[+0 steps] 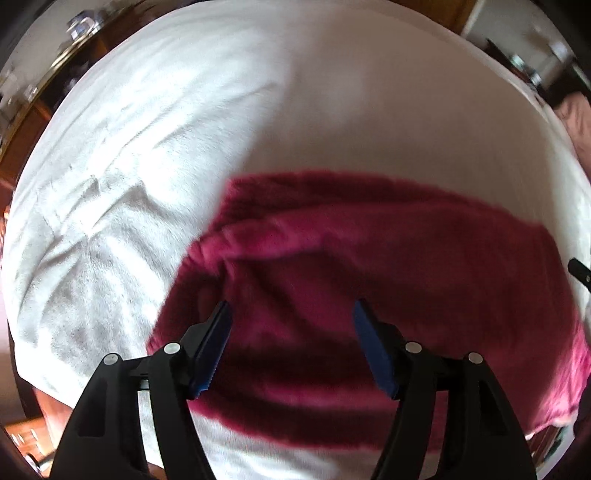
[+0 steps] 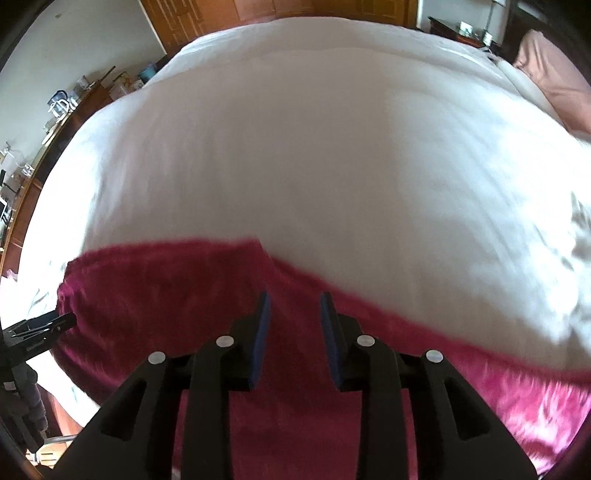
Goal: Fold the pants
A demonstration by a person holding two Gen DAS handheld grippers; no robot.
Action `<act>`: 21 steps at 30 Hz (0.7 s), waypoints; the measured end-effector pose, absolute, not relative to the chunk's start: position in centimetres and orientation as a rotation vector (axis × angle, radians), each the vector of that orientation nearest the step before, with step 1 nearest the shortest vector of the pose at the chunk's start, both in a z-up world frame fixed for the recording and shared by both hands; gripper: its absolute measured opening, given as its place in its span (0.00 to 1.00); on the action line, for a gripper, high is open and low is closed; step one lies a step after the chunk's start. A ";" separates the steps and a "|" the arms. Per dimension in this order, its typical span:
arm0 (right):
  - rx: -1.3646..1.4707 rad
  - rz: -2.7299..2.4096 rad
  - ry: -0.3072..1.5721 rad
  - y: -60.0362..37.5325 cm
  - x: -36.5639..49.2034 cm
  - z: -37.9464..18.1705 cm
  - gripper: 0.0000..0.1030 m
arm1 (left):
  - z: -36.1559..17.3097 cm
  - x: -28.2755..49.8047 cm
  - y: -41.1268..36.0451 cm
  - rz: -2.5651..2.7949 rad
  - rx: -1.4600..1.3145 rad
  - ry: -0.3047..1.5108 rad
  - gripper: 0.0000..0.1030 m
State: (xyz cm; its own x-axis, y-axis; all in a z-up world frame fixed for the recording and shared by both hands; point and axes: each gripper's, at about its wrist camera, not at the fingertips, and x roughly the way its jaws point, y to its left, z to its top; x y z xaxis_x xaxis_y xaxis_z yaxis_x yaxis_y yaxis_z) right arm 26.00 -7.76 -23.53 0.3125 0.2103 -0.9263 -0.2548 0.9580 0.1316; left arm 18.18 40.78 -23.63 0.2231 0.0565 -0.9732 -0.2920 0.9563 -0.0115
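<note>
Crimson fleece pants [image 1: 369, 280] lie spread across a white bed cover [image 1: 147, 166]. My left gripper [image 1: 291, 310] hovers over the pants near their left end, jaws wide open and empty. In the right wrist view the pants [image 2: 166, 295] stretch across the lower frame on the bed cover [image 2: 314, 147]. My right gripper [image 2: 295, 302] sits over the pants' far edge, jaws partly open with nothing between them. The left gripper's tip [image 2: 55, 321] shows at the left edge of that view. The image is motion-blurred.
A pink pillow [image 2: 554, 70] lies at the bed's far right. A wooden dresser with clutter [image 2: 62, 107] runs along the left side. A nightstand with a lamp [image 2: 469, 29] stands at the back right, and a wooden door [image 2: 277, 11] behind the bed.
</note>
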 end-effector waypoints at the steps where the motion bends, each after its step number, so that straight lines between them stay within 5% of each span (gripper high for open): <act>1: -0.042 0.296 1.220 -8.2 25.4 -23.7 0.27 | -23.7 17.9 40.2 0.233 -0.184 1.331 0.66; 13: -0.013 0.188 1.318 -14.7 21.9 -28.2 0.27 | -30.6 13.9 36.6 0.203 0.002 1.406 0.69; 21: 0.079 0.155 1.241 -20.6 20.2 -24.6 0.27 | -27.0 13.6 32.4 0.216 0.018 1.363 0.68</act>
State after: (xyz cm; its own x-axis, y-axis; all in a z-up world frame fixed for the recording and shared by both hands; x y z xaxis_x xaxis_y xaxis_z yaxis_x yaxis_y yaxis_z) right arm 20.23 -20.63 -24.63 0.3148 0.1603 -0.9355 -0.0748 0.9868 0.1439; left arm 13.63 32.37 -27.00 0.1893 0.1638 -0.9682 -0.1434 0.9800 0.1377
